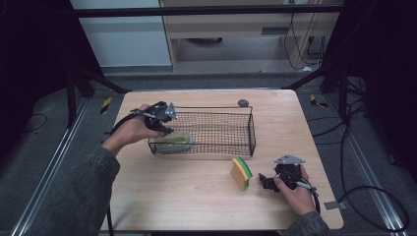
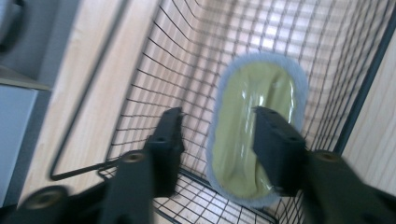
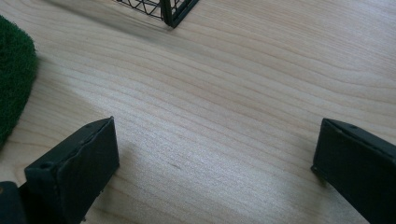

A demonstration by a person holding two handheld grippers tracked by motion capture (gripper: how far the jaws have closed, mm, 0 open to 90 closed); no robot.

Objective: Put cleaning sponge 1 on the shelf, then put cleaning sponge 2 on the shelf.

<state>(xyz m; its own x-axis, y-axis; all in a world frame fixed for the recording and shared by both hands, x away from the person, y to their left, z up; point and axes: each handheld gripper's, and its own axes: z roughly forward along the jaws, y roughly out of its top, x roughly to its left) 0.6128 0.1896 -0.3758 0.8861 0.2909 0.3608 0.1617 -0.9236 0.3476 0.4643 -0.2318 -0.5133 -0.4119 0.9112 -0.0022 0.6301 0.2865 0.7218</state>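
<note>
**Pad down in basket, left jaws parted above it**

Left gripper (image 2: pixel 217 128) hung over the basket's (image 1: pixel 252 129) left end, jaws narrowly apart and gripping nothing. Pad (image 2: pixel 254 135) lay flat on the mesh below them, long axis running away from the jaws. Sponge (image 1: pixel 241 172) stood on the table (image 1: pixel 187 196) just left of the right gripper (image 1: pixel 263 181); those jaws gaped wide, empty. Right hand nearer the sponge.

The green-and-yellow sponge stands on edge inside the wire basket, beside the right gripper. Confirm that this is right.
Not quite: the green-and-yellow sponge stands on edge on the bare table, outside the wire basket and in front of it, as the high view shows. It is indeed beside the right gripper. What lies inside the basket is the yellow pad with a grey rim.
</note>
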